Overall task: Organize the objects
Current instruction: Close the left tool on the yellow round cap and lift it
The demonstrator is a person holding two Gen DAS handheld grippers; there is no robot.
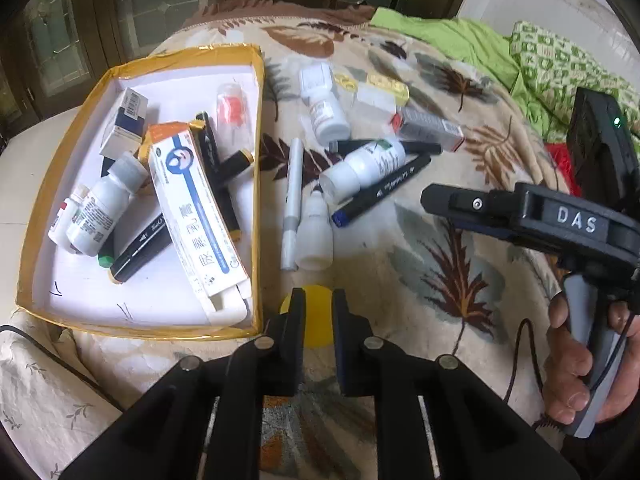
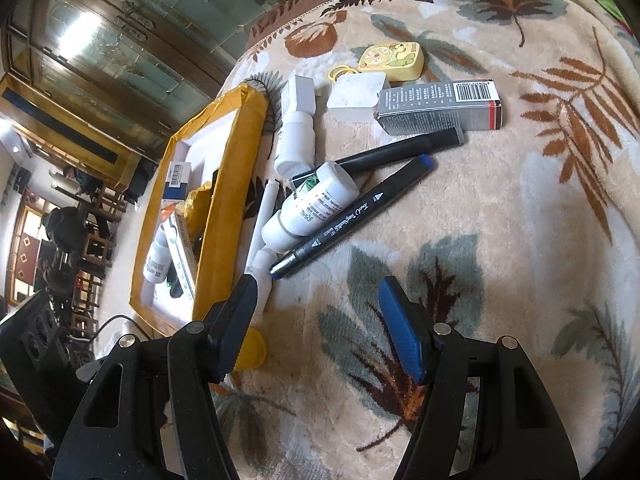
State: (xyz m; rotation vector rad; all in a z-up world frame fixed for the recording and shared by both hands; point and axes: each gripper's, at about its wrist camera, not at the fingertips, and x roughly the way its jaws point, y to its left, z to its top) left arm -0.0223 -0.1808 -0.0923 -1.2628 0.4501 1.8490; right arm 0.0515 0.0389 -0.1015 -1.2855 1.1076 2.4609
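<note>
A yellow-rimmed white tray (image 1: 256, 184) on the left holds boxes, bottles and markers. Loose items lie on the blanket to its right: a white pen (image 1: 292, 204), a small dropper bottle (image 1: 315, 232), a white bottle (image 1: 362, 168), a blue-capped black marker (image 1: 380, 192) and a grey box (image 1: 430, 130). My left gripper (image 1: 318, 316) is shut on a yellow round object (image 1: 316, 320), just right of the tray's near corner. My right gripper (image 2: 320, 320) is open and empty, hovering just short of the marker (image 2: 352, 216) and the bottle (image 2: 310, 206).
A leaf-patterned blanket (image 2: 520, 200) covers the surface. A yellow cartoon case (image 2: 392, 60) and a white square box (image 2: 356, 94) lie at the far side. A green cloth (image 1: 480, 44) is at the back right. A cable (image 2: 116, 320) runs by the tray.
</note>
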